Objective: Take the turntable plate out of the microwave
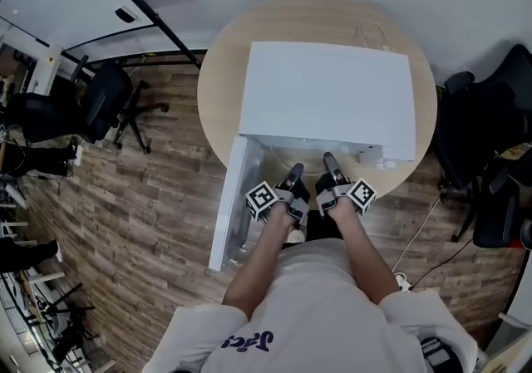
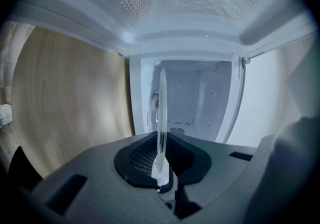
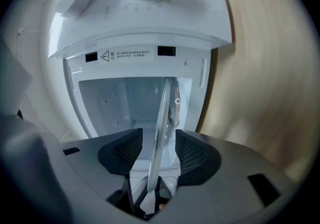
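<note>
Turntable plate [image 2: 162, 108], clear glass, edge-on, pinched in left tongs [image 2: 161, 149], right tongs [image 3: 159, 151] wide around its rim

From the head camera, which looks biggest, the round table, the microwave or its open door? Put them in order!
1. Round table
2. Microwave (nearer the camera, so it looks bigger)
3. Open door, seen almost edge-on

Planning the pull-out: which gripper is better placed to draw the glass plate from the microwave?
Left. The left gripper is shut on the turntable plate; the right gripper stands open around its rim.
</note>
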